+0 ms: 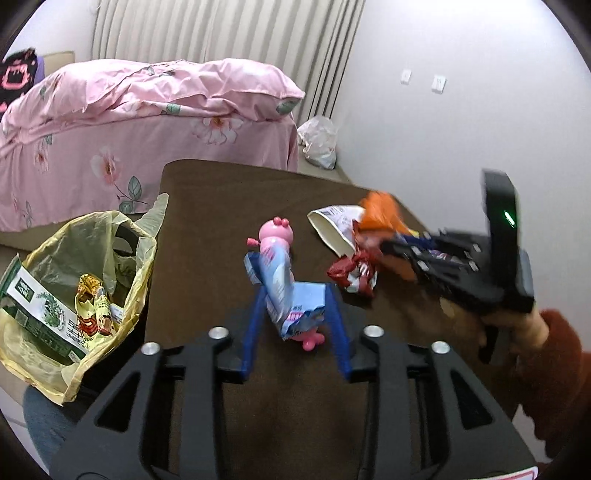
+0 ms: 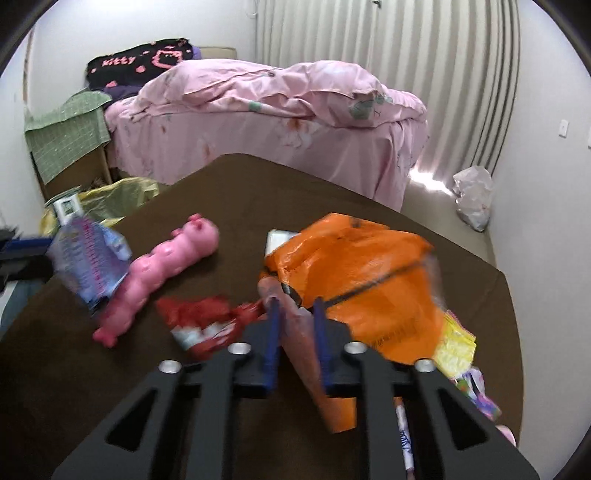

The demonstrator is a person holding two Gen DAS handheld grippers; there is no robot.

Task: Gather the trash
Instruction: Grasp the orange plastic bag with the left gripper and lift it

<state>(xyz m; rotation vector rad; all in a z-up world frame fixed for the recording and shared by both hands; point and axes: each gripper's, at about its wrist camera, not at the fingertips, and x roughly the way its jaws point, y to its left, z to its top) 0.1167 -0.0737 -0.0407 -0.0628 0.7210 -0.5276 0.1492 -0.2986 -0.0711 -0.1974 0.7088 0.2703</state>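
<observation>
brown table [image 1: 258, 192] beside pink bed [image 1: 110, 122], striped curtain [image 1: 221, 33].

Black handheld grippers, blue fingers

Left gripper [image 1: 295, 317]: silver bolts; right gripper [image 2: 295, 325]: green indicator light on its body; rust-red sleeve [image 1: 561, 354].

Left hand-held gripper [image 1: 295, 295]: tilted downward, blue fingers [image 1: 255, 325] spread in a V, a light-blue wrapper [image 1: 291, 291] between them.
Right hand-held gripper [image 2: 295, 314]: tilted downward, blue fingers [image 2: 272, 332] narrowed onto an orange plastic bag [image 2: 354, 280] (motion-blurred).
Right hand [image 1: 517, 328]: grips the handle, red sleeve [image 1: 561, 369] at the wrist.
</observation>
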